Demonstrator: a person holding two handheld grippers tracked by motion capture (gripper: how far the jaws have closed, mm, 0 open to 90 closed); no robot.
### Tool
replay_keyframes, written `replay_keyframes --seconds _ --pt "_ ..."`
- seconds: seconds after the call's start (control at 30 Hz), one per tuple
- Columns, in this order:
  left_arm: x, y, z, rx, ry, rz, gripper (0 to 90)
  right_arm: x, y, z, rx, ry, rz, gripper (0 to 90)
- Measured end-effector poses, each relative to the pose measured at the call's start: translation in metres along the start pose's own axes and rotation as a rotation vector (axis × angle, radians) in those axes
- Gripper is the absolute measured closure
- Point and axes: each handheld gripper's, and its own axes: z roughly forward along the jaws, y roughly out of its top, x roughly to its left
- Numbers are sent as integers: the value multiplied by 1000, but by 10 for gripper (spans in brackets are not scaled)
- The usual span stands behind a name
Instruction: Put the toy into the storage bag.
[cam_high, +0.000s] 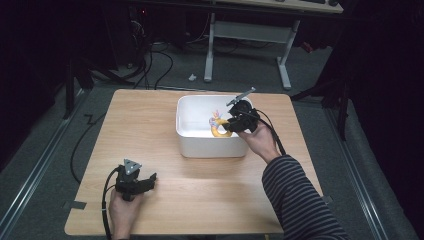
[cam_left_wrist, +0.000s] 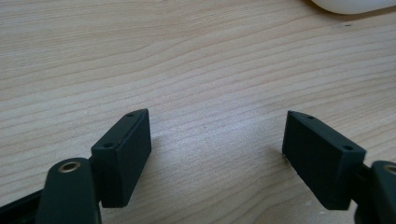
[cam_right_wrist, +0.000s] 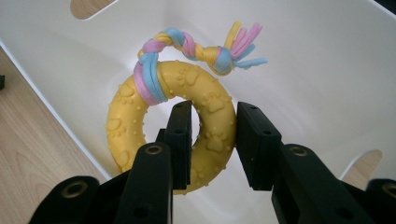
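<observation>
Our left tool (cam_high: 146, 179) rests gaping on the pale wooden tabletop (cam_high: 165, 200) at seven o'clock. Our right tool (cam_right_wrist: 214, 135) clamps the yellow paw-print rubber ring with braided pastel rope (cam_right_wrist: 175, 109) inside the white plastic tub (cam_high: 210, 145) at one o'clock. Gripping just one side, we risk it swinging and slipping.

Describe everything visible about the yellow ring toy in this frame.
The yellow ring toy looks like rubber, embossed with paw prints and small bumps. A braided pink, blue and yellow rope loops around its top and ends in a loose tassel. It is inside the white bin on the table, held upright by the right gripper, whose jaws pinch one side of the ring, one jaw through the hole.
</observation>
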Motion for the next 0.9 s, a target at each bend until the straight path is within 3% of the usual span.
replay_keyframes --seconds 0.1,0.33,0.9 --pt "0 0 0 -1 2 0 242 -2 -2 -4 -38 24 18 616" --pt "0 0 0 -1 2 2 237 -7 -11 -28 -116 -4 29 531" --pt "-1 0 0 2 5 6 237 -22 -34 -68 -205 -56 73 482"
